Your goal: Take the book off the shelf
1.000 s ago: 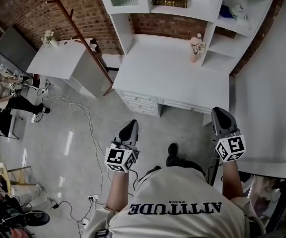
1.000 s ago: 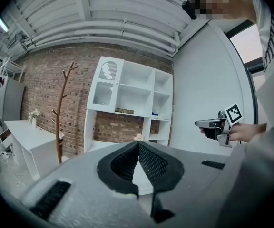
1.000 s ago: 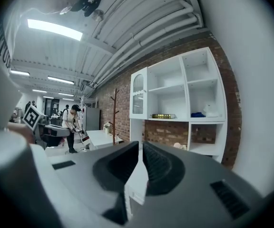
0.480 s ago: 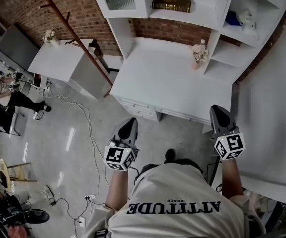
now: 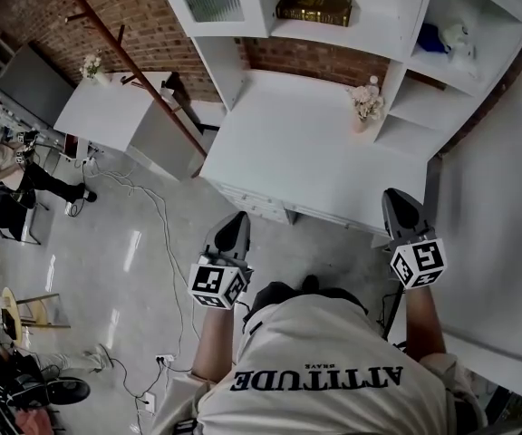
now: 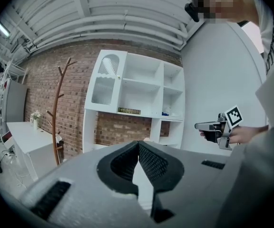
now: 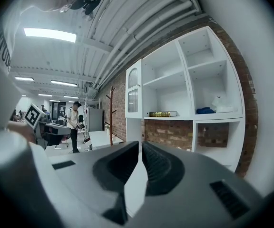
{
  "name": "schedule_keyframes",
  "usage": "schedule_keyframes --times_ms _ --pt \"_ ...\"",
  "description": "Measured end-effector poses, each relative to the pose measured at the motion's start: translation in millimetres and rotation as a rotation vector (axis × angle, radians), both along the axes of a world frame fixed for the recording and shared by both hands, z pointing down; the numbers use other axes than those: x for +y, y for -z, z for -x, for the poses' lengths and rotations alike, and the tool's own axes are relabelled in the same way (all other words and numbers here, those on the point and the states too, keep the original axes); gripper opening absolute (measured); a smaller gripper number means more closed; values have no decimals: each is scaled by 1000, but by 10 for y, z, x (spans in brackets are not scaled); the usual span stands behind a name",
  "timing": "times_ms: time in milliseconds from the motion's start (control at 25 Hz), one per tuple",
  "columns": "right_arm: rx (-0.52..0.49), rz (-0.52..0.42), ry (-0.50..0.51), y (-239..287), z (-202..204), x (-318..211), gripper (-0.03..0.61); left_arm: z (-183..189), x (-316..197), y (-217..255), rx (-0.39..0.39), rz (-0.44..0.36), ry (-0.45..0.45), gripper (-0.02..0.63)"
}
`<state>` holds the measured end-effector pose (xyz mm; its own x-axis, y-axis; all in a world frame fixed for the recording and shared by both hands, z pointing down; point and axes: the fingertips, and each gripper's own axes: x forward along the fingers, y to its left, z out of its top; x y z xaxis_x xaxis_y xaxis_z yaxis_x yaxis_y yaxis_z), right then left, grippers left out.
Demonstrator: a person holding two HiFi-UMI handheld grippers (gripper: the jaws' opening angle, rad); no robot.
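Book (image 5: pixel 314 7) lying flat on the shelf (image 5: pixel 379 21), top centre of the frame.
Left claw (image 5: pixel 236 220), lower left of centre, is clenched on nothing. The white desk (image 5: pixel 306 143) fills mid-frame. Right claw (image 5: pixel 397 198), lower right, is clenched and empty too. Both are well apart from the book.

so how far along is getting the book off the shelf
Done: nothing yet; the book lies flat on the shelf. In hand: the left gripper and right gripper, both shut and empty, are held short of the desk. To do: reach up, open a gripper, grip the book and draw it out.
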<state>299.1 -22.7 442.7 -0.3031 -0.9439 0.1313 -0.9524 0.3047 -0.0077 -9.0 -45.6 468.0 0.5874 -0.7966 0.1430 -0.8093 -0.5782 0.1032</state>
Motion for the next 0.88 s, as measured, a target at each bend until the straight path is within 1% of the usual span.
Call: schedule_keyframes --times_ms 160,320,560,880 --pt "-2 9 7 -1 23 -120 34 27 -118 58 -11 -18 2 26" --pt "5 22 7 -10 65 -239 34 29 -251 74 -7 -17 -8 25" --pt "21 27 -30 -1 96 -510 34 -2 -567 82 0 -29 -58 25" --pt "40 12 -71 119 220 -953 34 145 -1102 126 -12 -62 -104 26"
